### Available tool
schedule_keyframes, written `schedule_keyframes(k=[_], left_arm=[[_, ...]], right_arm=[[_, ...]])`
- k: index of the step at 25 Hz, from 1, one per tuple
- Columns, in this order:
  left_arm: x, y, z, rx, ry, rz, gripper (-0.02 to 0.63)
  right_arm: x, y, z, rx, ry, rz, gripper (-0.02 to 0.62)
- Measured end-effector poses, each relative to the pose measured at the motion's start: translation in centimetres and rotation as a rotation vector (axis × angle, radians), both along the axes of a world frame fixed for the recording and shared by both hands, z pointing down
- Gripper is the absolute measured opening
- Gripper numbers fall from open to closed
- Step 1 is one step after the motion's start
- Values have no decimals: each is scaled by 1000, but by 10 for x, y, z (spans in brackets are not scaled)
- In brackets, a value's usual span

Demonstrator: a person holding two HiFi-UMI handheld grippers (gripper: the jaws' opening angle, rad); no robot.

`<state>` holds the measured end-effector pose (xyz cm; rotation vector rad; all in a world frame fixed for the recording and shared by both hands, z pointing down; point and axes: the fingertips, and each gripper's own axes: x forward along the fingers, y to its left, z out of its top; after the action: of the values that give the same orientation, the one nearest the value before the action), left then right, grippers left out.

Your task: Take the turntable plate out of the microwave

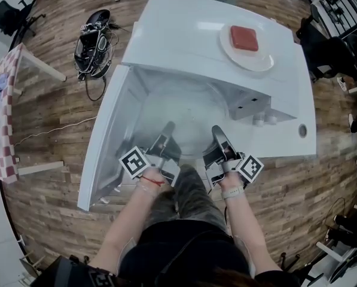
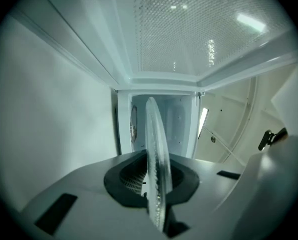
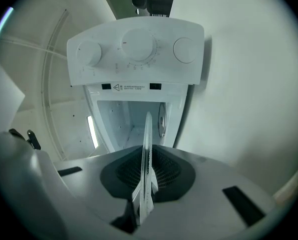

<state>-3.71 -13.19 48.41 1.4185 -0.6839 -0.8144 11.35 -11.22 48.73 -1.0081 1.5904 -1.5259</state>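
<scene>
Jaws of my left hand-held gripper point(image 1: 167, 128) and right hand-held gripper point(image 1: 217, 131) clamped the clear round glass turntable plate point(image 1: 185, 103); it needed an even, level pull.

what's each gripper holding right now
left gripper: closed on the edge of the turntable plate
right gripper: closed on the same plate's edge

The microwave point(image 1: 178, 34) is white all over, and its ceiling point(image 2: 198, 29) is speckled with a fine dot mesh. The turntable plate point(image 1: 184, 106) is clear glass. Far right is a red block point(image 1: 244, 38) on a white dish point(image 1: 259, 61). The left tongs point(image 1: 166, 129) and right tongs point(image 1: 217, 131) carry black-and-white square markers. The floor point(image 1: 58, 100) is brown wood plank. A red-and-white check cloth point(image 1: 2, 118) lies at the left.
</scene>
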Motion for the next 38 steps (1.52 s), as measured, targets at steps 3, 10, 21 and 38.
schedule_keyframes(k=[3,10,21,38], left_arm=[[-2,14,-4,-6,6,8,29],[-5,44,-12,-16,13,25,29],[-12,87,-20,-15,4,52,29],[-20,141,-30,-5,12,105,29]], right_arm=[[-2,15,-5,1,0,-1,40],[-6,47,-13,2,3,-9,40],[-15,94,-22,3,0,-13,41],[-25,155,-34,28,0,17,41]])
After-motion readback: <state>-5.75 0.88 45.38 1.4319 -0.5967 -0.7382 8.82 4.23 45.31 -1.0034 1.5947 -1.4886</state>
